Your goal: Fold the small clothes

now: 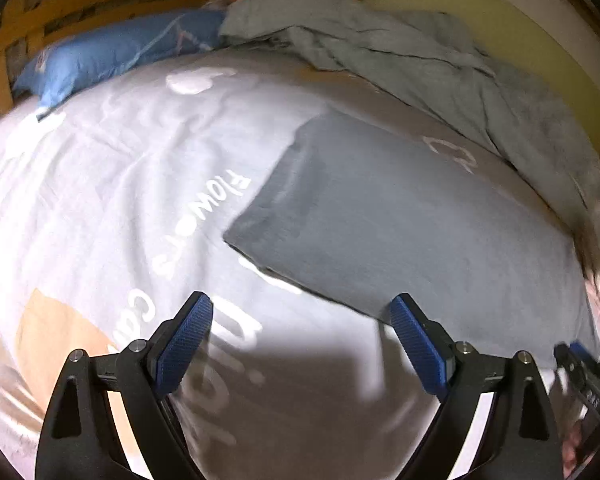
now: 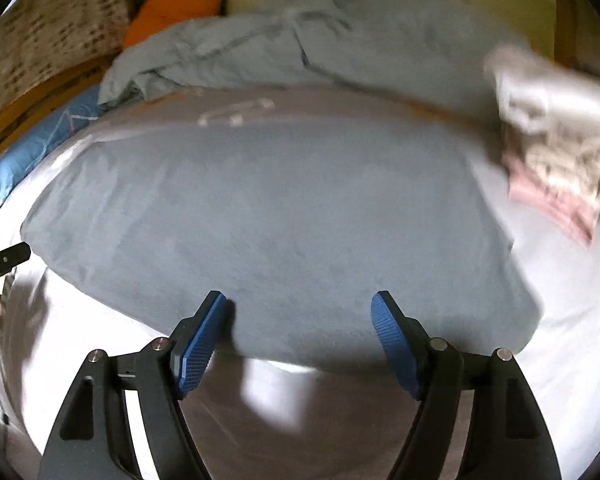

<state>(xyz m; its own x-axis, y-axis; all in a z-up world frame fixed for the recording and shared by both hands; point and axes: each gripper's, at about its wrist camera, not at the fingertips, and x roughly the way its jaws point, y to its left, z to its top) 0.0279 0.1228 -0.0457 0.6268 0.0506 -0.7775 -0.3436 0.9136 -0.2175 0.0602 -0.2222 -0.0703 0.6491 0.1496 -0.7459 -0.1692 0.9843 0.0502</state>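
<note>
From the left wrist view, we see the left gripper [image 1: 300,344] with its jaws spread wide and nothing between the blue pads; only the pale bedsheet [image 1: 112,184] with its white lettering lies under them. The grey garment [image 1: 400,216] lies flat on the sheet as a neat rectangle, its near edge just beyond the right-hand pad, which looks to be beside the cloth rather than on it. A rumpled blue-grey quilt [image 1: 380,52] is bunched along the far side of the bed, with a blue pillow [image 1: 112,52] to the left.

From the right wrist view, the right gripper [image 2: 298,332] also stands wide open and empty, poised over the near edge of the same grey garment [image 2: 280,208]. The pads seem to sit just above the hem, though blur keeps us from saying whether they touch it. A crumpled heap of pale and pink clothes [image 2: 556,152] waits on the sheet to the right, close to the garment's far corner. The tip of the left gripper [image 2: 4,260] shows at the left edge, beside the garment's left corner.

We judge that one fold is laid and both grippers are free, so we are between folds. The next move calls for each gripper to pinch a near corner, catching every layer, then carry the edge evenly over to the far side.
</note>
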